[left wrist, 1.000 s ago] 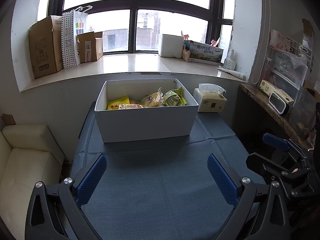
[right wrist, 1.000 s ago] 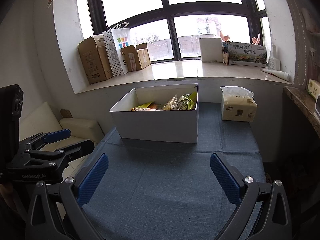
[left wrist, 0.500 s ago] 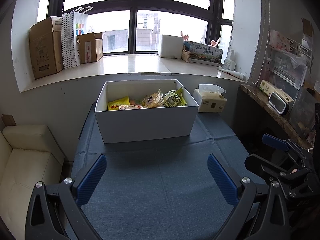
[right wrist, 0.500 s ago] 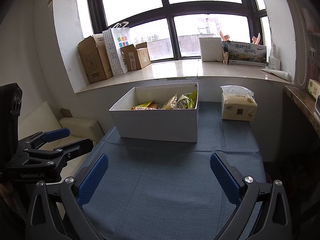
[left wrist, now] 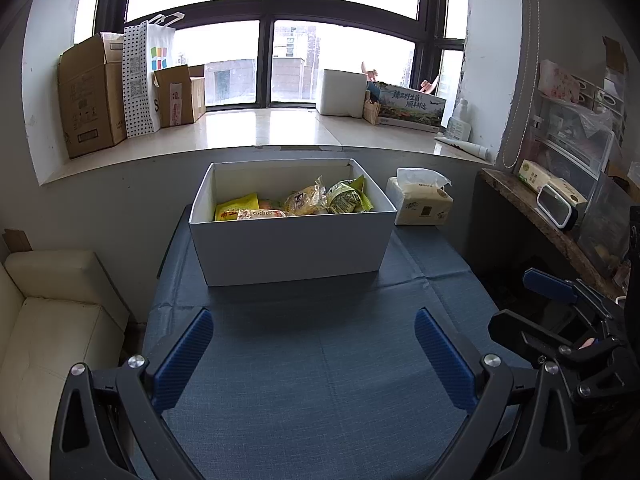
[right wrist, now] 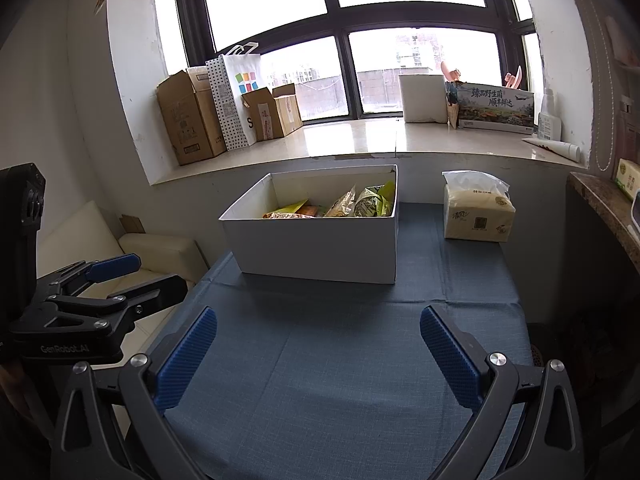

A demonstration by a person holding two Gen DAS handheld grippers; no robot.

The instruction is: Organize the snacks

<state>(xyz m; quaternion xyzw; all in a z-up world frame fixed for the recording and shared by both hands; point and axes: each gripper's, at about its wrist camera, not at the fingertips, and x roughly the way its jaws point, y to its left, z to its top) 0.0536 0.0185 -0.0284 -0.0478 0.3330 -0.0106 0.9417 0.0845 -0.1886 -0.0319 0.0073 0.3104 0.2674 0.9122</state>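
Both grippers gape empty before the snack-filled white box [left wrist: 292,244]

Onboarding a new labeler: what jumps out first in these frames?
The open white box in the middle of the blue-clothed table, with yellow and green snack packets piled inside. Next, the tissue pack just to its right on the cloth. In the foreground, the left gripper and right gripper both hover open and empty over the bare cloth, short of the box.
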